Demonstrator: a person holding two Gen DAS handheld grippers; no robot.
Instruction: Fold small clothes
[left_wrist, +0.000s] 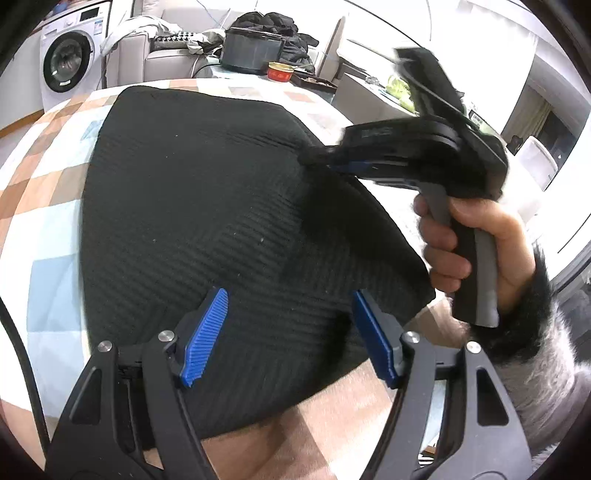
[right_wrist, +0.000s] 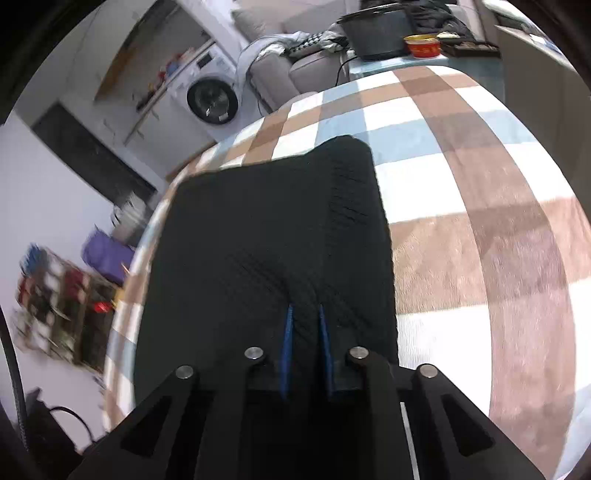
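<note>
We have the black ribbed garment (left_wrist: 207, 206) lying on the checked cloth (left_wrist: 40, 206) as a compact slab, seemingly folded at least once. Our right gripper (right_wrist: 304, 332) is pinched on its near edge, cloth between the pads. Our left gripper (left_wrist: 290, 332) hovers spread over the near end, gripping nothing. Folding probably remains, though blur obscures the layers.

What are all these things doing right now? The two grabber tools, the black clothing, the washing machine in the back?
Left gripper: open, over the garment's near edge.
Right gripper: shut on the black garment.
Black garment: lying on the checked cloth, its right edge pinched.
Washing machine: door closed.
Red tin: lid on or off, cannot tell.
</note>
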